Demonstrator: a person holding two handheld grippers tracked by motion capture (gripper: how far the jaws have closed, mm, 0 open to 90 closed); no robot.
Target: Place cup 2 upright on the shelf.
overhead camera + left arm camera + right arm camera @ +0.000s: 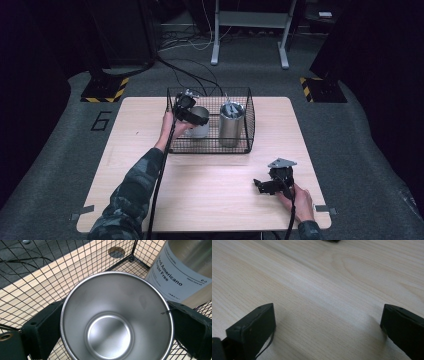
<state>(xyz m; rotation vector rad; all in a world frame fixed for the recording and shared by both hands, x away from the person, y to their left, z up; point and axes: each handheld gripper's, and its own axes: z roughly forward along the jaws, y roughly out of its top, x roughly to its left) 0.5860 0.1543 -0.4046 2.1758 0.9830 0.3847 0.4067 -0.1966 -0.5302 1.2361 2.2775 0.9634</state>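
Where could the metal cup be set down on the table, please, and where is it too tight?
Bare wood lies between the wire basket and the right gripper, and along the table to the left of the basket. Inside the basket it is crowded: the metal cup, with the left gripper around it, sits right beside the tall steel can.

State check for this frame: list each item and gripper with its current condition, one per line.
Steel cup: upright, empty, inside the basket, between the jaws.
Left gripper: shut on the steel cup.
Tall canister: upright in the basket, beside the cup.
Wire basket: open-topped, on the table.
Right gripper: open, empty, low over the table.
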